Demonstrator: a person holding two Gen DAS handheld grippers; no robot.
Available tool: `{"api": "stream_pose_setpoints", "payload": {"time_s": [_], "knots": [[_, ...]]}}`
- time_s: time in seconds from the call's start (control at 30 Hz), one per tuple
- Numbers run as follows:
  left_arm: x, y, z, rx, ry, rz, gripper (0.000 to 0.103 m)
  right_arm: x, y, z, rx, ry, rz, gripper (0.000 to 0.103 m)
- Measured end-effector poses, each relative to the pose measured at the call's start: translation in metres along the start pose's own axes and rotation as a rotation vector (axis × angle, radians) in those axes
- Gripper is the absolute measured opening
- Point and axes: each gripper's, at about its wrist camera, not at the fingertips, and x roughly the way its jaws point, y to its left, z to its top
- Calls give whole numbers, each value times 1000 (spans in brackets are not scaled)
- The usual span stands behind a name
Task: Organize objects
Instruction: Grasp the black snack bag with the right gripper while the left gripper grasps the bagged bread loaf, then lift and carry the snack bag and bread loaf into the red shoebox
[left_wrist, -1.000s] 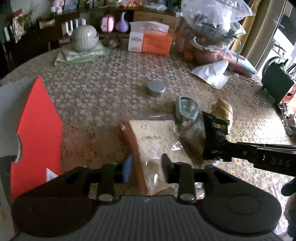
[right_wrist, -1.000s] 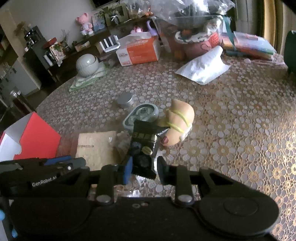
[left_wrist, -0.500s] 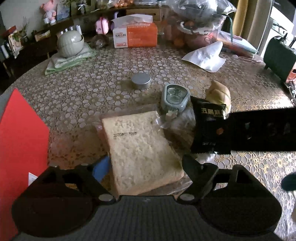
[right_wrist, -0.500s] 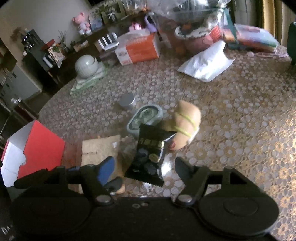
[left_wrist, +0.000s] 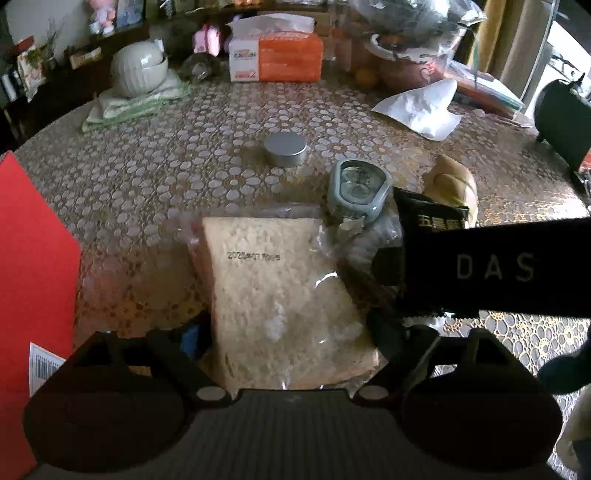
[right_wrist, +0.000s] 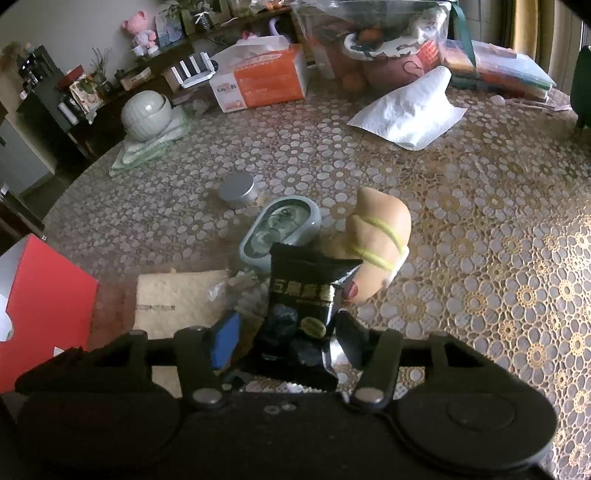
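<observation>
The left gripper hangs low over the desk with its 2 fingers spread wide on either side of the bagged bread slice, which lies flat in its clear wrapper on the patterned cloth; neither finger is seen pressing it. The right gripper has its fingers parted around the black snack packet, which stands tilted between them; whether the pads touch it cannot be told. Just beyond the packet sit the grey-green case and the toy hot dog, the packet overlapping both in the right wrist view. The small silver tin stands a little farther back, apart from them. A red box lies at the left edge, and an orange tissue box sits at the far side.
</observation>
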Motion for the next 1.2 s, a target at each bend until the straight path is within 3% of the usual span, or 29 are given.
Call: {"api": "stream_pose_setpoints", "payload": {"time_s": [0.13, 0.27, 0.7, 1.2], "knots": [[-4, 3, -2, -13, -12, -3, 83, -2, -1, 0, 0, -4, -10, 42], [-8, 8, -5, -25, -18, 2, 82, -8, -7, -3, 18, -13, 8, 37], [-48, 34, -12, -121, -53, -29, 81, -56, -7, -19, 7, -46, 82, 36], [-147, 50, -36, -140, -169, -158, 81, -134, 25, -48, -89, -114, 129, 36]]}}
